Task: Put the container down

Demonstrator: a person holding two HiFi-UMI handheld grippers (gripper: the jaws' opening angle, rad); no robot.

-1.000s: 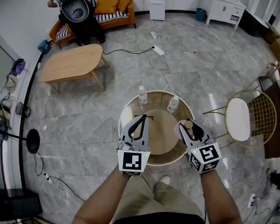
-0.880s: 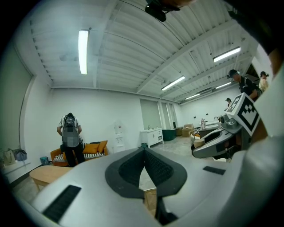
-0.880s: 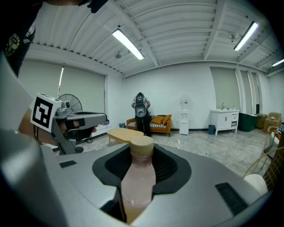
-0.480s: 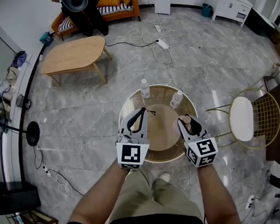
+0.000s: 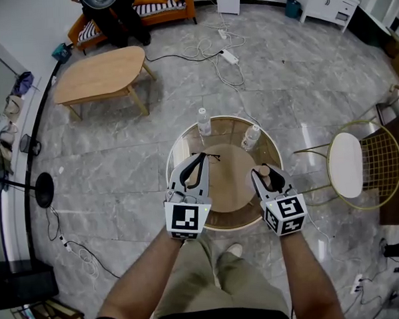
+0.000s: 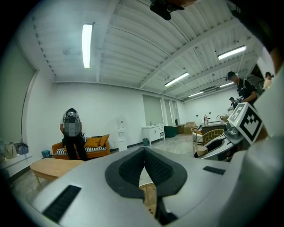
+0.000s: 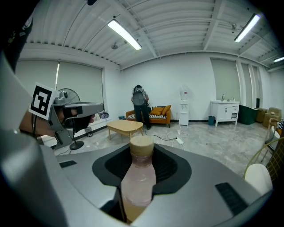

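The container's (image 7: 138, 177) base is hidden low between the right hand-held gripper's (image 7: 141, 146) jaws.

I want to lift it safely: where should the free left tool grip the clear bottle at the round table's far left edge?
Probably grip its straight body below the shoulder, coming level from the near side. The bottle stands upright by the glass table's rim, and the other bottle stands apart to its right.
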